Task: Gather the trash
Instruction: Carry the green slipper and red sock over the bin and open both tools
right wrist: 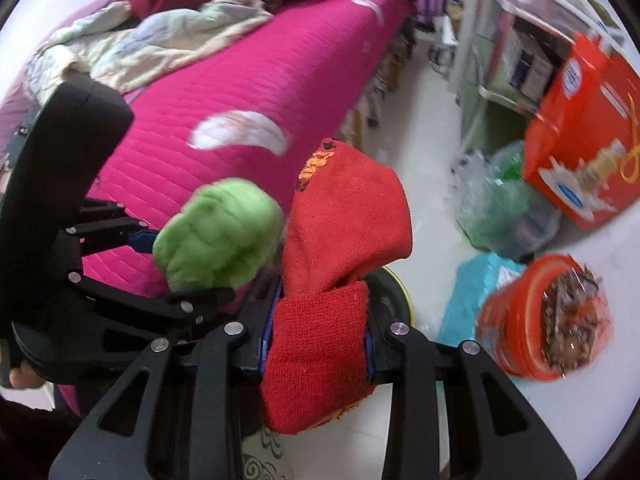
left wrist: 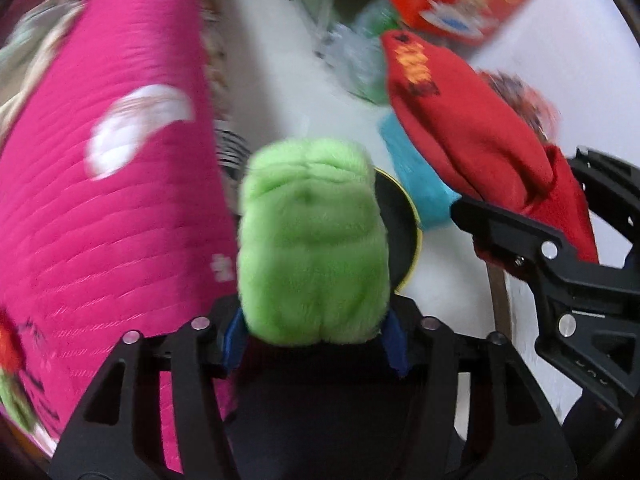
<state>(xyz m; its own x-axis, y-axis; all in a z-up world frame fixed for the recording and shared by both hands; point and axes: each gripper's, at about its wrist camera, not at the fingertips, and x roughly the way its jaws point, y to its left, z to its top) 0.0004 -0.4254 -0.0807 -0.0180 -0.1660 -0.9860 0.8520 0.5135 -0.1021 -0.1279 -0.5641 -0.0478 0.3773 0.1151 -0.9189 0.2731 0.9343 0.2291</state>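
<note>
The left gripper (left wrist: 316,336) points down toward the pale floor (left wrist: 280,80) with a fuzzy lime-green plush piece (left wrist: 314,236) standing up between its blue-padded fingers (left wrist: 234,340); the jaws sit partly apart with the pads against the plush's lower sides, so the soft thing is held between them. In the right wrist view the same green plush (right wrist: 218,236) juts from that gripper, just beside the red cloth. The right gripper (right wrist: 318,344) has its jaws drawn close together on a red knitted fabric item with an orange and black mark (right wrist: 348,216), which bunches between the blue pads (right wrist: 264,346) and rises in a folded hood shape above them. The two held things are close side by side over the floor, next to a bed covered in a bright pink quilted spread (right wrist: 256,80) on which a white curved scrap (right wrist: 240,132) lies. Below the grippers a round dark object with a yellow rim (left wrist: 400,224) peeks out, partly hidden, and a turquoise sheet (right wrist: 476,292) lies on the floor beside it. Near that sheet stands an orange-red round tub filled with brown debris (right wrist: 548,316). Farther off, crumpled clear and green plastic bags (right wrist: 500,208) sit against a red printed cardboard box (right wrist: 584,152). The view is motion-blurred, so finer detail is unclear.
</note>
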